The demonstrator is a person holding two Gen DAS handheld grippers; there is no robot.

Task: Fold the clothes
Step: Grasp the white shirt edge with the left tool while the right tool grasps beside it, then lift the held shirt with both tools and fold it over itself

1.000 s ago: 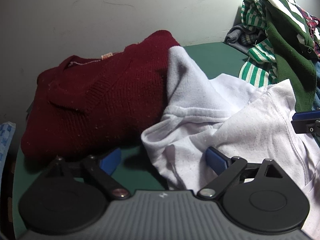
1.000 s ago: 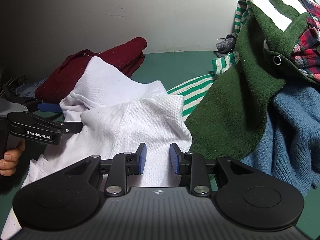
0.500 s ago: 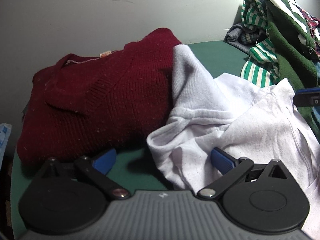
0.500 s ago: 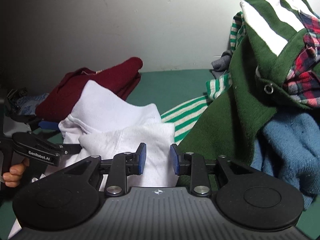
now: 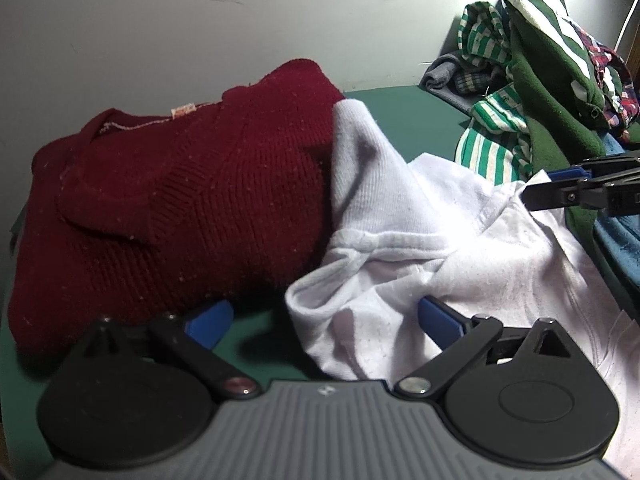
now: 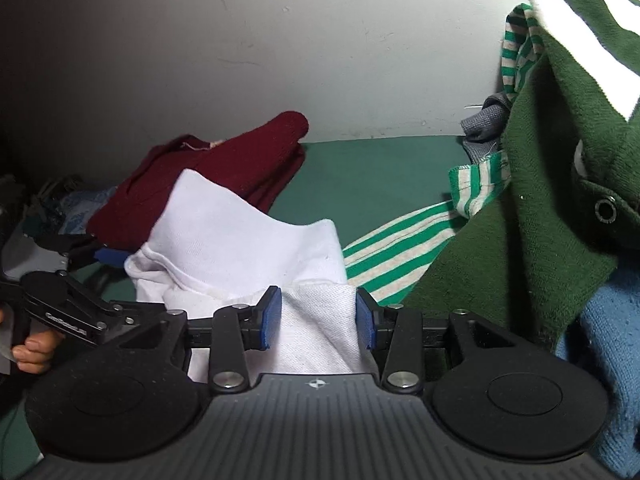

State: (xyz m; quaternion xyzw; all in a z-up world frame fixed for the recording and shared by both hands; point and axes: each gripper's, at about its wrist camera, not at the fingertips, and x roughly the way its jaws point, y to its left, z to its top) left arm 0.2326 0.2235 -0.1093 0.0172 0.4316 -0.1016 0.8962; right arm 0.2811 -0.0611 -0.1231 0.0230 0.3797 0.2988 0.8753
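Left wrist view shows a green table (image 5: 392,100) against a pale wall (image 5: 240,12), with clothes lying on most of it. At the far right stands the pile of unfolded clothes (image 5: 540,80), where a dark green garment with white stripes (image 6: 560,168) lies over a green-and-cream striped shirt (image 6: 404,240), a blue knit (image 6: 608,340) and a grey piece (image 6: 484,120). On the left lies the dark red sweater (image 5: 172,200), already folded, with its label side facing the wall. The white shirt (image 5: 420,240) is between these two, crumpled in the near middle of the table, and one part of it leans on the red sweater. The left gripper (image 5: 322,318) has its jaws spread wide; a bunched edge of the white shirt sits between them, but the blue pads do not press it. The right gripper (image 6: 318,318) is near the right edge of the same shirt, its jaws are opening, and a fold of white cloth stands between the pads without being pinched. In the right wrist view, a hand (image 6: 34,344) holds the left gripper's handle at the near left.
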